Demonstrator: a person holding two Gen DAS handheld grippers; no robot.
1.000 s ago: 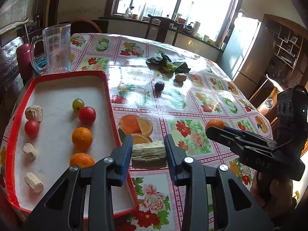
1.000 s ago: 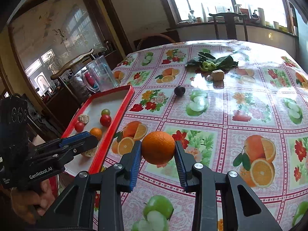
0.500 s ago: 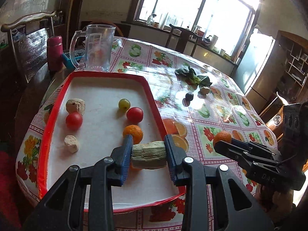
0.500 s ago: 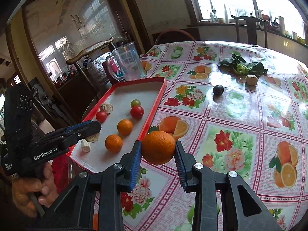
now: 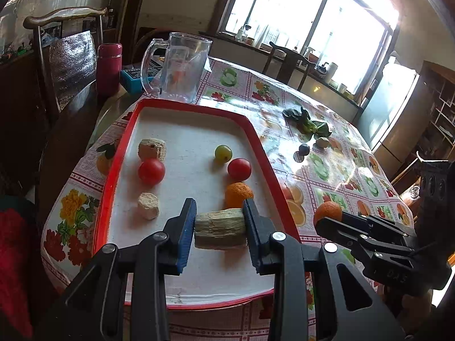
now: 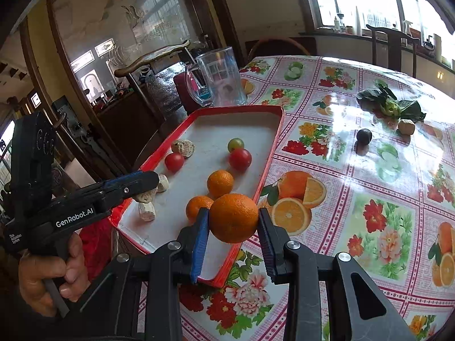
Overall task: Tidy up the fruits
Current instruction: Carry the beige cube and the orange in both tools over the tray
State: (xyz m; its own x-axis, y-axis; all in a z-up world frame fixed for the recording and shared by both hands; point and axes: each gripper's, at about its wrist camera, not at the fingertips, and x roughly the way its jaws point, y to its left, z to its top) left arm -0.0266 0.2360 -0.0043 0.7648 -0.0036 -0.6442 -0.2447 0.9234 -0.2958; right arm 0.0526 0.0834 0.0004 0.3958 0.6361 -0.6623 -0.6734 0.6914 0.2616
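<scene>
Two grippers hang over the near edge of the table [image 6: 355,170], each with its fingers clamped on something. Furthest left lies the red tray [image 5: 112,170] at the table's left edge. On its white floor sit pale, fibrous chunks [image 5: 148,205], two red tomatoes [image 5: 151,171], a green grape [image 5: 223,153] and small oranges [image 6: 220,183]. The left gripper [image 5: 219,228] is above the tray's near end, fingers tight on the ends of a pale green, ridged stub [image 5: 220,227]. The right gripper [image 6: 233,218] is over the tray's near right rim, squeezing a large orange [image 6: 233,217]. Beyond the tray's far end stands a clear jug [image 5: 179,68]. Toward the table's far right lie leafy greens [image 6: 389,105], a dark round fruit [image 6: 364,136] and a beige lump [image 6: 406,126], well apart from the tray.
</scene>
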